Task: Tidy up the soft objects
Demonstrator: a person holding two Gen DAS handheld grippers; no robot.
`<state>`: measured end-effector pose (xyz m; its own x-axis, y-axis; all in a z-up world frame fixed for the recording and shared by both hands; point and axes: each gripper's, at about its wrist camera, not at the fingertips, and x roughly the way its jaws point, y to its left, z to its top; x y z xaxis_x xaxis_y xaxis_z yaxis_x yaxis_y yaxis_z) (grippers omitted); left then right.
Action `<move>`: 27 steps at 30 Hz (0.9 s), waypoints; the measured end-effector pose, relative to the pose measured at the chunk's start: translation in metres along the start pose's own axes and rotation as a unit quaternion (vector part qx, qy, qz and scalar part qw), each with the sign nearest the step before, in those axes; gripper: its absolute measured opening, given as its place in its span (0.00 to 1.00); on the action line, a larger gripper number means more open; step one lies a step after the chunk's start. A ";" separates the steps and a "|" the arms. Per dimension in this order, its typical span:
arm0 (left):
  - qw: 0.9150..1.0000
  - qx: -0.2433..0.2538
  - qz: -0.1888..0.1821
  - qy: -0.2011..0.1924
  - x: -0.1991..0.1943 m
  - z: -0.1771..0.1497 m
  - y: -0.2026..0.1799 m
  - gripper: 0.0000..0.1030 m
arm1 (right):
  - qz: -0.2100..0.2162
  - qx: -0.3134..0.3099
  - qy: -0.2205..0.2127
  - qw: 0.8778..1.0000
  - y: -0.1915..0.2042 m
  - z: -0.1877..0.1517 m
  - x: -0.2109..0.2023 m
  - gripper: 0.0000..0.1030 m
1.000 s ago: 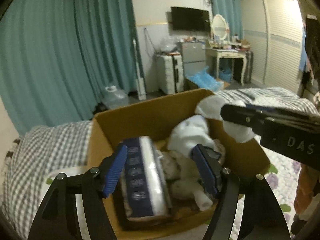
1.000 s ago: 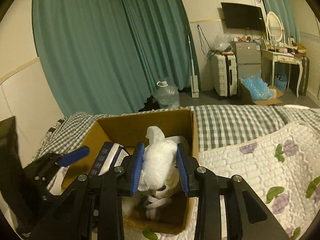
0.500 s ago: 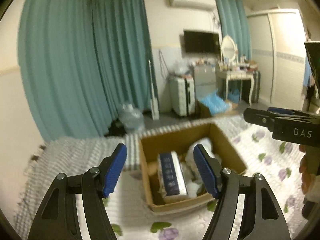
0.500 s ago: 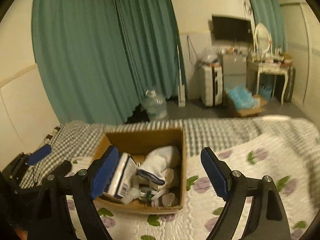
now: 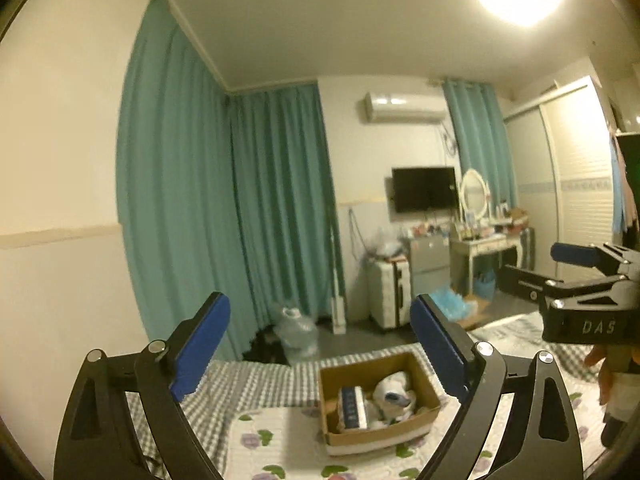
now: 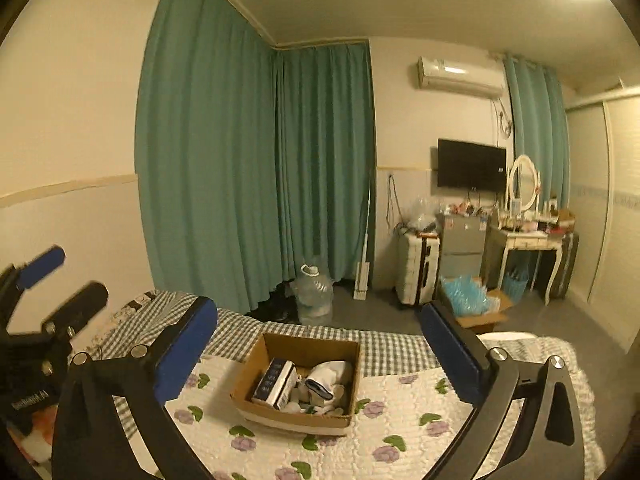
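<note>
A cardboard box [image 6: 297,417] sits on the flowered quilt [image 6: 400,420] on the bed. In it lie a navy and white packet [image 6: 276,383] at the left and white socks [image 6: 326,380] with other pale soft items at the right. The box also shows in the left wrist view [image 5: 376,436], with the packet [image 5: 352,407] and the socks [image 5: 394,390]. My left gripper [image 5: 320,354] is open and empty, held high and well back from the box. My right gripper [image 6: 318,354] is open and empty, also high and back.
A grey checked sheet [image 6: 384,350] covers the far bed edge. Beyond stand teal curtains [image 6: 256,184], a water jug [image 6: 314,294], a white suitcase [image 6: 416,274], a dressing table [image 6: 524,248] and a wardrobe [image 5: 576,200]. The right gripper shows at the right of the left wrist view [image 5: 580,276].
My right gripper let go of the white sock into the box and opened. Both grippers rose and pulled far back from the box, which looks much smaller now.
</note>
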<state>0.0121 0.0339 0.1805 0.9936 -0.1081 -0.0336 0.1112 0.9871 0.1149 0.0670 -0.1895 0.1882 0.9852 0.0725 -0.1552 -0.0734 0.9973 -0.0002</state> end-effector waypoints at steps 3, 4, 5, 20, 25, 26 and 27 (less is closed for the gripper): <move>1.000 0.000 0.007 -0.004 -0.006 -0.007 -0.005 0.90 | 0.004 -0.009 -0.026 1.000 0.002 -0.003 -0.027 1.00; 1.000 0.001 0.012 -0.001 -0.006 -0.012 -0.006 0.90 | 0.006 -0.010 -0.034 0.999 0.002 -0.006 -0.035 1.00; 1.000 0.001 0.017 0.005 -0.005 -0.018 -0.007 0.90 | 0.006 -0.010 -0.040 0.999 0.001 -0.010 -0.040 1.00; 0.990 -0.034 0.024 0.132 0.078 -0.150 -0.025 0.90 | 0.007 -0.038 0.002 0.999 -0.006 -0.149 0.057 1.00; 0.987 -0.026 0.030 0.156 0.082 -0.174 -0.030 0.90 | 0.017 -0.023 0.053 0.998 -0.004 -0.190 0.096 1.00; 0.987 -0.025 0.032 0.158 0.081 -0.176 -0.030 0.90 | 0.017 -0.023 0.058 0.998 -0.004 -0.193 0.098 1.00; 0.986 -0.023 0.032 0.160 0.080 -0.177 -0.030 0.90 | 0.018 -0.021 0.060 0.998 -0.005 -0.196 0.099 1.00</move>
<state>0.0843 0.0169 -0.0014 0.9406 -0.0097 -0.3393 0.0396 0.9959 0.0814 0.1342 -0.1891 -0.0205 0.9561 0.1040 -0.2739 -0.1175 0.9925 -0.0334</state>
